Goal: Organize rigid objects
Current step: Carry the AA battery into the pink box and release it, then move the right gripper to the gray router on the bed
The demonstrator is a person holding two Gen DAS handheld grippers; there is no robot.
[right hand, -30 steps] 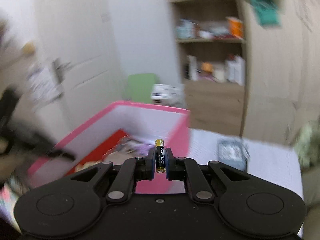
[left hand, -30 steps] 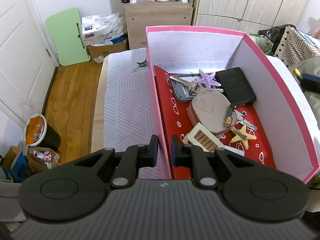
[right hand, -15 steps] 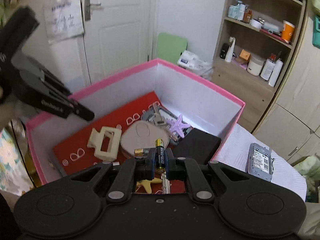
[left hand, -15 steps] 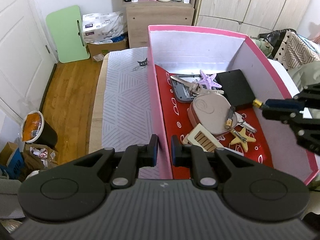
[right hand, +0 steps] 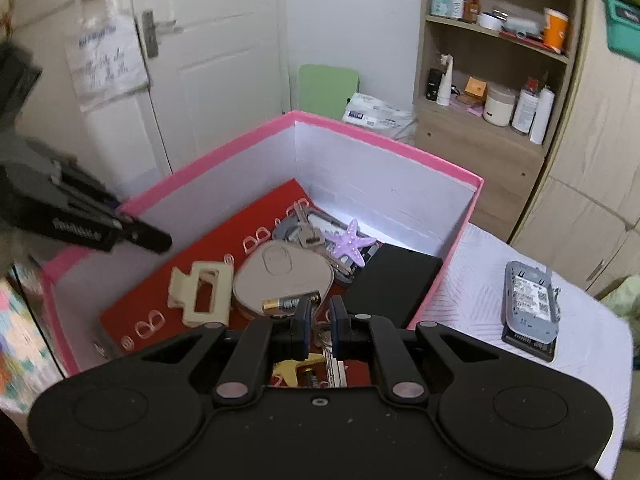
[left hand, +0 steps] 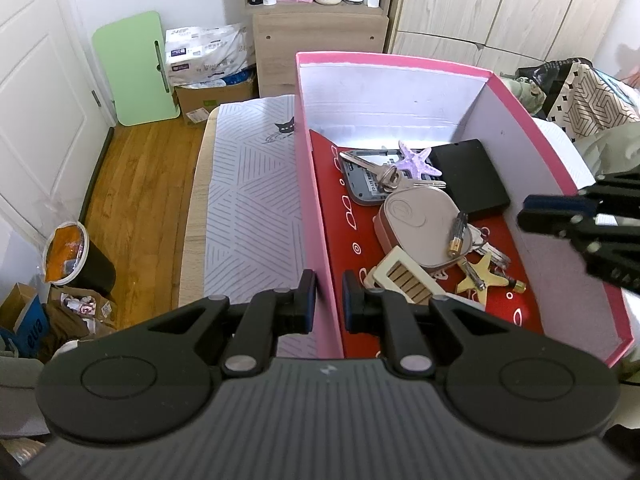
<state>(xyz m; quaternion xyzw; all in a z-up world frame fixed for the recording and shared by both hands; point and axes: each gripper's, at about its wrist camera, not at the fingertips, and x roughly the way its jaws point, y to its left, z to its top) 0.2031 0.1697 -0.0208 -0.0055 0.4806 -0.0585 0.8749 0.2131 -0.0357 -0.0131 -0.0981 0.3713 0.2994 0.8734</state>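
The right gripper [right hand: 320,320] hangs over the near right part of the pink box [right hand: 384,136], its jaws nearly together with nothing between them; through the narrow gap a bunch of keys shows on the box floor. Just ahead of its fingertips an AA battery [right hand: 286,303] lies on the near edge of a beige rounded case [right hand: 280,272]. A cream hair claw clip [right hand: 202,294] lies left of the case and a black flat case [right hand: 394,276] lies against the right wall. Beyond them is a purple starfish [right hand: 352,240].

The left gripper [left hand: 328,308] is clamped narrowly over the box's left wall near the near corner, one finger inside and one outside.

The red liner [right hand: 160,304] is open along the left wall. Outside the right wall, a grey device [right hand: 530,312] lies on the patterned cloth [right hand: 472,280], near the table's right edge. Left of the box, a bare strip of cloth runs to the table edge above the wooden floor [left hand: 136,184].
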